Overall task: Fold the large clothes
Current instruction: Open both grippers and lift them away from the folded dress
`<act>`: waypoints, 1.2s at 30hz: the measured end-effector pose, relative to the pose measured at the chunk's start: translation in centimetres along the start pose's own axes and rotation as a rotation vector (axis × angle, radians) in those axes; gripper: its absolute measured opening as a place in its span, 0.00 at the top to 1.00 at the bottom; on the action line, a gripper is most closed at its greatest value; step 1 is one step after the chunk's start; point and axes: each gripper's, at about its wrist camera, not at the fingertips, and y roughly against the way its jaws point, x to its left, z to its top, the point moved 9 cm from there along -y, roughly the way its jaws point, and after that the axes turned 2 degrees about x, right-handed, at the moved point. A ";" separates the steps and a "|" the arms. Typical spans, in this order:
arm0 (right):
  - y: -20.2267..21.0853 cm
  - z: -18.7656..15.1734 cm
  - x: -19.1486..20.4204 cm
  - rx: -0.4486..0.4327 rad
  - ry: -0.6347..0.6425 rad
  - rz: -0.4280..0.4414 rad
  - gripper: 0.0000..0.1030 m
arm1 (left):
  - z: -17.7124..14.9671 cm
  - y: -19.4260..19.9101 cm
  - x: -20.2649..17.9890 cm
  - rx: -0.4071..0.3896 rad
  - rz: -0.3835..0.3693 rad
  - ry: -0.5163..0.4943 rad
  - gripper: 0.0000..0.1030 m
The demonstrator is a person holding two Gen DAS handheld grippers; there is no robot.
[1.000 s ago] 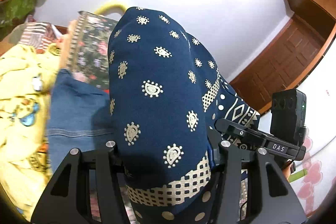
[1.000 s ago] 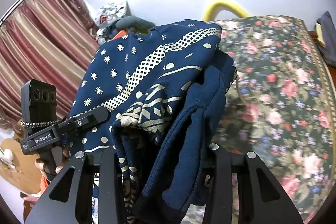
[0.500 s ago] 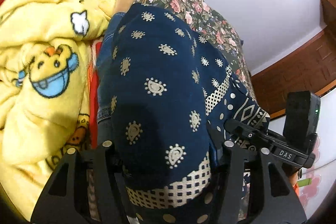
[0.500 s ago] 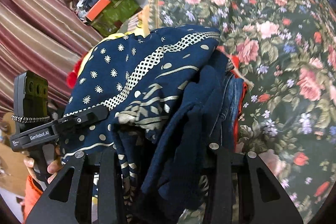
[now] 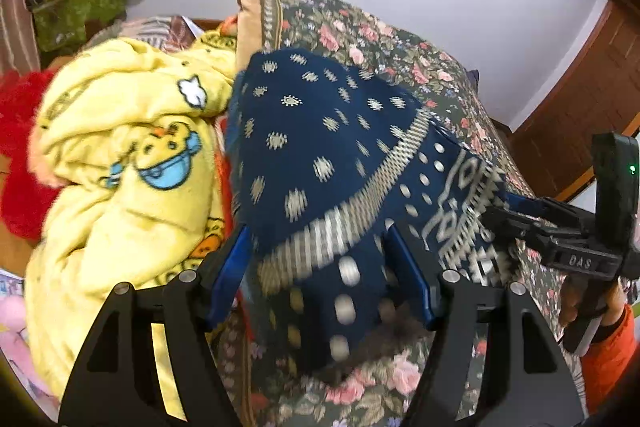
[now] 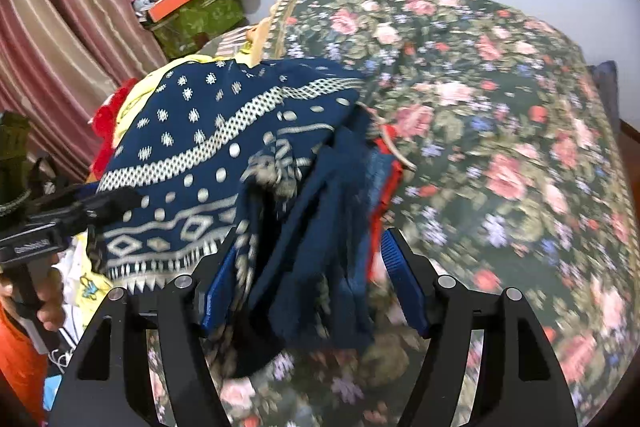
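A folded navy garment [image 5: 320, 147] with cream dots and bands rests on a pile of clothes at the edge of the floral bedspread [image 6: 500, 147]. My left gripper [image 5: 316, 239] straddles its near left end. Its jaws are opening, the blue pads [image 5: 228, 275] show, and cloth lies loose between them. My right gripper [image 6: 310, 247] straddles the bunched right end of the navy garment [image 6: 224, 131]. Its jaws are opening too, with a gap beside the right pad [image 6: 400, 279]. Each gripper shows at the other view's edge.
A yellow cartoon blanket [image 5: 120, 155] and a red fluffy cloth [image 5: 16, 147] lie left of the garment. Denim and red fabric [image 6: 386, 179] peek from under it. A striped curtain [image 6: 60, 27] and a cluttered green box [image 6: 196, 19] stand behind; a wooden door [image 5: 580, 107] is right.
Both grippers have dropped and tipped down toward the bed, bringing the garment onto the pile. Their jaws have spread, so the blue pads now show beside the cloth.
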 end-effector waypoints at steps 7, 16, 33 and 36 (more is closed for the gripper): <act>4.8 -1.1 0.5 -0.057 -0.012 -0.017 0.36 | -2.7 5.8 -1.8 -0.035 0.079 -0.096 0.34; 16.8 -0.8 5.5 -0.312 0.048 0.055 0.36 | -2.8 18.7 -8.3 -0.298 0.083 -0.170 0.34; 32.2 -6.8 13.1 -0.809 0.175 0.050 0.36 | -9.5 34.1 -17.3 -0.757 0.167 -0.196 0.32; 32.4 -7.2 13.3 -0.840 0.183 0.006 0.24 | -10.4 34.5 -18.0 -0.781 0.180 -0.208 0.23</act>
